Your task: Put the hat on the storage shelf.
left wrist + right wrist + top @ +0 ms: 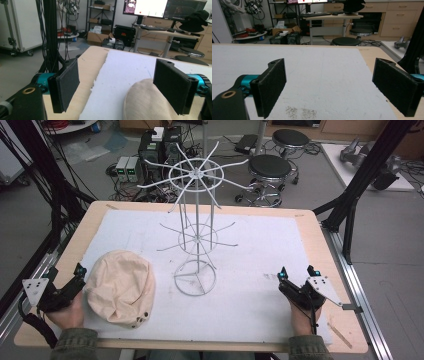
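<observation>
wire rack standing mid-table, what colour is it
White: the tall wire rack with radiating arms shows best in the high view.

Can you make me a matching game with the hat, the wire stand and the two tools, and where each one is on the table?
Things:
1. beige hat
2. white wire stand
3. left tool
4. right tool

Places:
A. middle of the white mat
B. near right corner, open over bare mat
C. near left, lying flat on the mat
D. near left edge, open beside the hat

Pairs: 1-C, 2-A, 3-D, 4-B
</observation>
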The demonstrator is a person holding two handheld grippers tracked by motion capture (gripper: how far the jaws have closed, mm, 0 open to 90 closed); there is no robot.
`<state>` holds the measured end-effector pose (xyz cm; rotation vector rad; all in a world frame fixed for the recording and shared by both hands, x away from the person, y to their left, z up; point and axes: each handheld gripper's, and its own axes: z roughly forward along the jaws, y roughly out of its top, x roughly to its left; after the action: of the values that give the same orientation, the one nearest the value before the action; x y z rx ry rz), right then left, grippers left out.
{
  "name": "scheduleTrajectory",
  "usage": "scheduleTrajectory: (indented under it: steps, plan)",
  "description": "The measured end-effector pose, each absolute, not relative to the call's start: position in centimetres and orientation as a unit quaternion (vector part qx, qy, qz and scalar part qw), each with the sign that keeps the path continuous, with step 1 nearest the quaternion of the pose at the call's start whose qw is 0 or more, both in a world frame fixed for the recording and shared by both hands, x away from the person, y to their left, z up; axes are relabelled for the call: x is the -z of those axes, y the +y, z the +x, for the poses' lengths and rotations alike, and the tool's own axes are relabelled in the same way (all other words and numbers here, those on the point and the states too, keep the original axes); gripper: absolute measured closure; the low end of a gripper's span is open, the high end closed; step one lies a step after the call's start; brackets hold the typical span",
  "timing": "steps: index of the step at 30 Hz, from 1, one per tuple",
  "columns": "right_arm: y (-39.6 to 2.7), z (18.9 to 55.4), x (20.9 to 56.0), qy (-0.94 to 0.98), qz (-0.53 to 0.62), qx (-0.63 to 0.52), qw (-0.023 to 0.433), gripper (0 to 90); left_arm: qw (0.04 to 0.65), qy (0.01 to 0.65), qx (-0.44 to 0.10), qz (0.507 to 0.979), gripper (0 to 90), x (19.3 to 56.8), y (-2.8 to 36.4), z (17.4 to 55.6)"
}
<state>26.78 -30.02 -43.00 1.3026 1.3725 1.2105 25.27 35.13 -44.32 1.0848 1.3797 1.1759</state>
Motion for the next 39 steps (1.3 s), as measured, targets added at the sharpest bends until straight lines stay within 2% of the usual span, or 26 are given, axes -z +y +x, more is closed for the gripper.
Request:
scheduleTrajectory:
  steps: [30, 39]
  plan:
    - [-30.0, 26.8, 43.1, 0.561, 0.521, -0.489, 0.419, 11.0, 0.508, 0.57, -0.471, 0.441, 21.0, 44.0, 34.8, 25.2]
    - [-29.9, 26.9, 43.1, 0.565, 0.521, -0.489, 0.412, 11.0, 0.524, 0.553, -0.458, 0.458, 21.9, 43.4, 33.7, 25.3]
